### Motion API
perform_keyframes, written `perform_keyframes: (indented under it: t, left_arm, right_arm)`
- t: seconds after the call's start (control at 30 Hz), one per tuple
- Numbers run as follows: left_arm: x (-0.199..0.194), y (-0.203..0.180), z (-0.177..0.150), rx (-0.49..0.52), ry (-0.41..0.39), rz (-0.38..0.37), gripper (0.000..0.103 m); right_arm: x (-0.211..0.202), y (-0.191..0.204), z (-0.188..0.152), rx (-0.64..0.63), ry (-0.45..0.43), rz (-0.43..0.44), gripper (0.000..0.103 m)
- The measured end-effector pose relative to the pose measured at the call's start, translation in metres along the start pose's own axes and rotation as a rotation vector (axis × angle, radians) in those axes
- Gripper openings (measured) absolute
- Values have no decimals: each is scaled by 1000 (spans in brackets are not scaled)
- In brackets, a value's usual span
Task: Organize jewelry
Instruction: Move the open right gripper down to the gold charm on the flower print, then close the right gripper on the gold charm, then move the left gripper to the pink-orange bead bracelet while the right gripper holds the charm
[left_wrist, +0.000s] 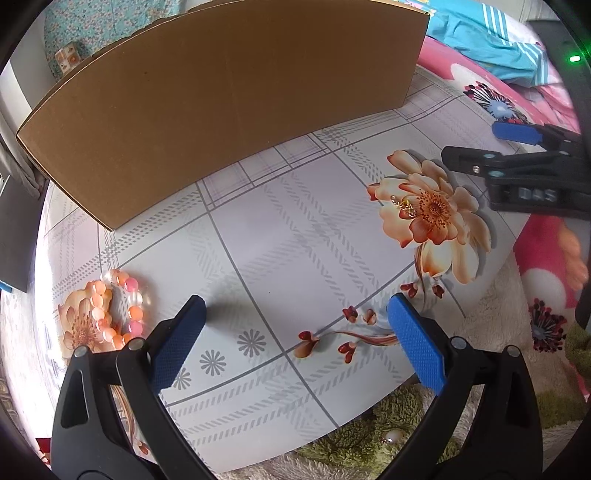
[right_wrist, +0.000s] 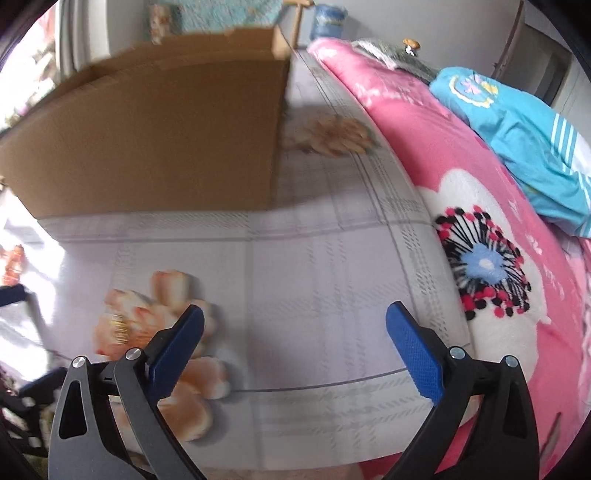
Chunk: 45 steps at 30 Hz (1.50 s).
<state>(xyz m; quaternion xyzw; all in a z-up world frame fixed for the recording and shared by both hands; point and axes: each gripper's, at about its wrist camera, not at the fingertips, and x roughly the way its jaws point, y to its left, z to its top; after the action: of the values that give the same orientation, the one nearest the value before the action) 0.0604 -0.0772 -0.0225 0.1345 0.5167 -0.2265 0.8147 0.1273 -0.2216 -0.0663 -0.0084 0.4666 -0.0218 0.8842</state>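
Task status, judged from both wrist views: sorting looks barely begun or mid-way. Two pieces lie loose on the white table top printed with grey plaid and orange flowers (left_wrist: 280, 236); neither is in the tall brown cardboard box (left_wrist: 229, 107) standing at the table's far side. I cannot see into the box, so I cannot say whether anything is already stowed.

Piece 1: bracelet of round orange, pink and clear beads (left_wrist: 118, 310). It lies on a printed flower at the near left corner of the table, just beside the outer side of my left gripper's (left_wrist: 295, 325) left finger, not between the fingers.

Piece 2: thin gold chain piece (left_wrist: 404, 205), small and hard to separate from the printed flower under it. In the right wrist view it shows as a gold glint (right_wrist: 117, 325) left of my right gripper (right_wrist: 295, 328), outside its fingers and near the left one. That view is blurred, so the exact gap is uncertain.

Tool state: left gripper fingers stand wide apart over bare table, nothing between them. Right gripper fingers likewise spread fully, nothing between the blue pads (right_wrist: 415, 354).

Remaining, in my estimate: pick up both pieces and put them away.
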Motion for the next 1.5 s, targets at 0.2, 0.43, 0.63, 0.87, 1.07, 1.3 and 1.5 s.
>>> perform_keyframes:
  t: [0.2,0.43,0.63,0.87,1.07,1.3,1.5]
  left_arm:
    - [0,1,-1,0,-5,-1,96]
    - [0,0,-1,0,-7,0,96]
    - [0,0,-2,1,-8,2,96]
    - [0,0,-2,1,-10,4,96]
    - [0,-1,-2,0,-10,5,96]
    - [1,-1,-2,0,-12,6,96]
    - [1,0,-2,-1,-11,6,96]
  right_arm:
    - [0,32,-6,-100,47,211,66]
    - [-1,47,-5,-192,51,299,29]
    - [2,63,-11,-258,67,293,14]
    - [2,68,-13,-274,65,295,5]
    - [2,45,-10,-138,69,365,3]
    - [-11,13,-6,4,32,426,3]
    - [-12,9,-4,-5,37,415,5]
